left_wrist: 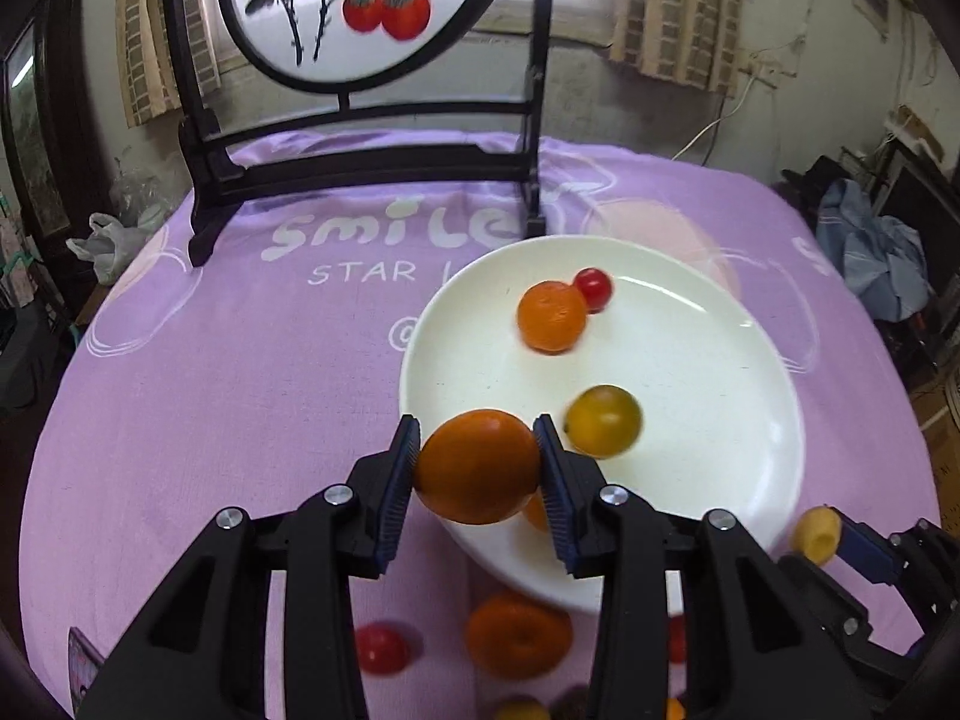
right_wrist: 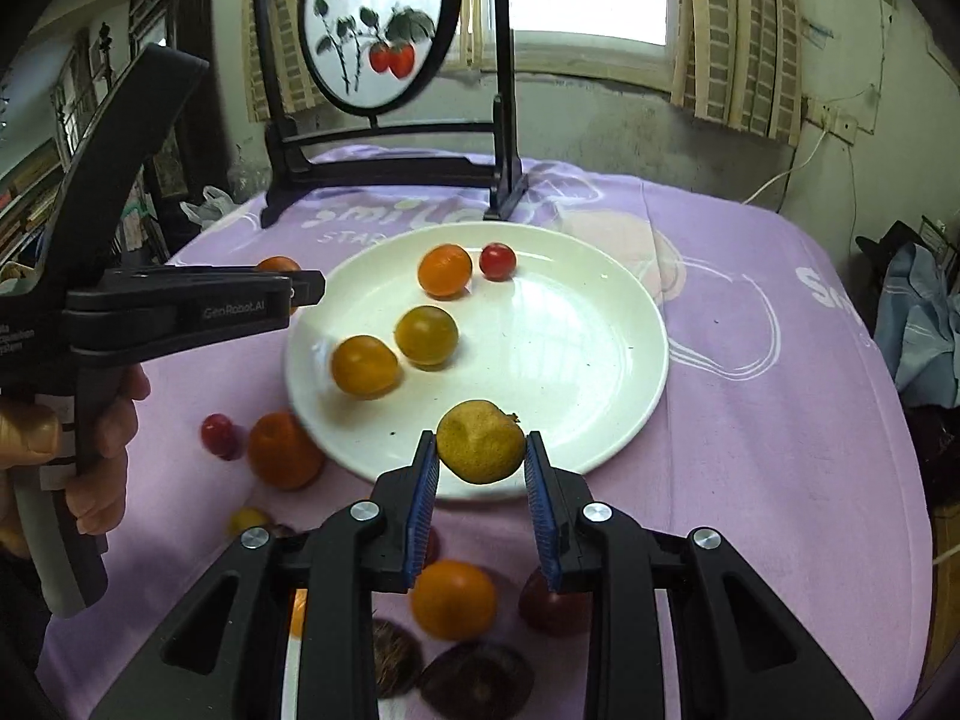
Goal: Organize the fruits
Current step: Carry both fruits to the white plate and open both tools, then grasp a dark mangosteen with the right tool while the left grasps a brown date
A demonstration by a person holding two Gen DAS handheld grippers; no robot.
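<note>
1. Purple cloth point(right_wrist: 750, 360) covers the table, and a white plate point(right_wrist: 600, 360) sits in the middle with four small fruits on it.
2. Left gripper point(left_wrist: 477, 462) squeezes an orange fruit point(left_wrist: 477, 468) — it hangs over the plate's near-left rim.
3. Right gripper point(right_wrist: 483, 456) pinches a bumpy yellow fruit point(right_wrist: 480, 447) above the near rim.
4. Best way, I think: move each fruit over a bare spot, go low, then let go softly — so nothing rolls off.
5. More fruits wait on the cloth, near the plate.

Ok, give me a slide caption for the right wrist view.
Right tongs carry a yellow fruit over the plate rim, four fruits already on it.
</note>
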